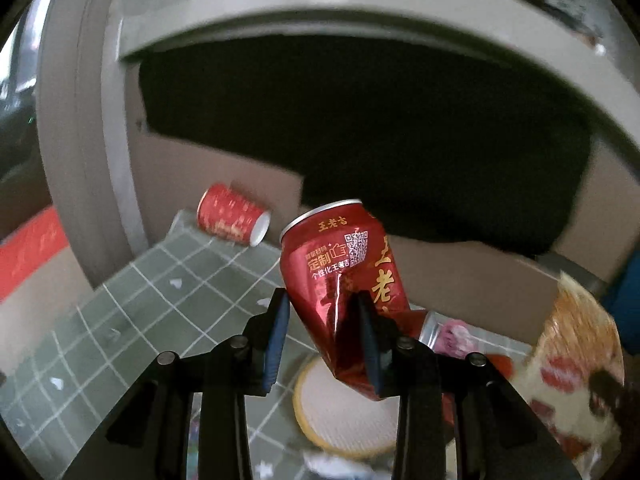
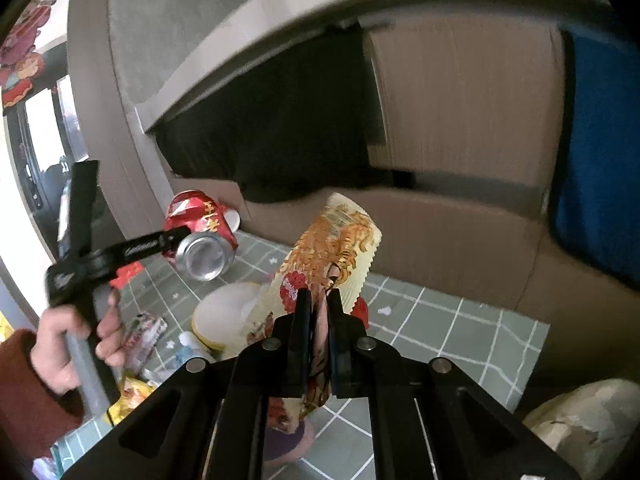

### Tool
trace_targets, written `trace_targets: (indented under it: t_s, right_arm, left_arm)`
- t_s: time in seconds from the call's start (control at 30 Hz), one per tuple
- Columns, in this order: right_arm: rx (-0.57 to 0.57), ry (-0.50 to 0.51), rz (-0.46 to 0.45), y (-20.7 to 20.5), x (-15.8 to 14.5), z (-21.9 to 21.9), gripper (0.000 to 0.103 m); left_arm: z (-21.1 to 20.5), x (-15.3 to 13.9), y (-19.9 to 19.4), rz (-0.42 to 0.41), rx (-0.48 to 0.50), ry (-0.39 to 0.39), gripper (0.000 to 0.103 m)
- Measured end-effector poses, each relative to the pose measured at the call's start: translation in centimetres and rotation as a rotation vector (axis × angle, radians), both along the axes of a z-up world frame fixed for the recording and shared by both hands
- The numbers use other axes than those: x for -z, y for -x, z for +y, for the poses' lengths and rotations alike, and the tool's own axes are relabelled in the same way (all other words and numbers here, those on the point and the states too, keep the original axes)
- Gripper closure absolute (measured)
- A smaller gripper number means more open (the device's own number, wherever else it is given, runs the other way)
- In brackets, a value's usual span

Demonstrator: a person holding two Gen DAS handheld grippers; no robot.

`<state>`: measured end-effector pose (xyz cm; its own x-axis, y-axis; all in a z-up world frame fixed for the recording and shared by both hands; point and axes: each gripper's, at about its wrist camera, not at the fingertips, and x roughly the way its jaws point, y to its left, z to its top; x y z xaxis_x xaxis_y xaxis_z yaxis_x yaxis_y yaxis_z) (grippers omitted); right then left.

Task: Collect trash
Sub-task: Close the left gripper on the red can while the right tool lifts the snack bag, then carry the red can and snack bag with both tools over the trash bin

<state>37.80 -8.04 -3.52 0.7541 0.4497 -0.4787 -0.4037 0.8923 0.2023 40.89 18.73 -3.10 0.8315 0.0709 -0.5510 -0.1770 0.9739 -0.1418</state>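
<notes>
both tools hold trash above a littered green tiled floor.

the left tool (image 1: 322, 328) pinches a dented red can (image 1: 346, 280), its lower end crumpled between the pads. the right tool (image 2: 319, 322) is pressed onto a flattened orange-and-cream wrapper (image 2: 332, 248), whose print is blurred. a red paper cup (image 1: 234, 220) lies on its side by the cardboard box (image 2: 460, 92); the dark space under the grey ledge hides whatever it contains.
</notes>
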Motion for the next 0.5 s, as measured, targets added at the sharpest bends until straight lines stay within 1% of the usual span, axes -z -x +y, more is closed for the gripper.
trace_targets:
  t_s: [0.03,0.2,0.23,0.3,0.33,0.47,0.5]
  right_arm:
    - [-0.001,-0.003,-0.009,0.4,-0.4,-0.1,0.097]
    - [0.0,0.002,-0.051,2.9,-2.7,-0.7,0.097]
    - [-0.003,0.002,-0.058,3.4,-3.2,-0.9,0.097]
    - [-0.004,-0.001,-0.072,4.4,-4.0,-1.2,0.097]
    - [-0.005,-0.003,-0.079,4.9,-4.5,-1.4,0.097]
    - [-0.002,-0.007,-0.11,6.9,-6.2,-2.1,0.097]
    - [0.0,-0.006,-0.117,7.3,-6.5,-2.2,0.097]
  left_arm:
    - [0.7,-0.9,0.6,-0.01,0.01,0.0,0.068]
    - [-0.4,-3.4,4.6,-0.058,0.052,0.002,0.068]
    - [-0.7,-4.0,6.1,-0.071,0.061,-0.003,0.068]
    - [-1.1,-4.5,7.5,-0.084,0.071,-0.014,0.068]
    - [-1.5,-5.2,9.0,-0.096,0.085,-0.017,0.068]
    - [-2.3,-6.5,12.5,-0.112,0.101,-0.021,0.068]
    - [-2.3,-6.6,12.8,-0.114,0.103,-0.02,0.068]
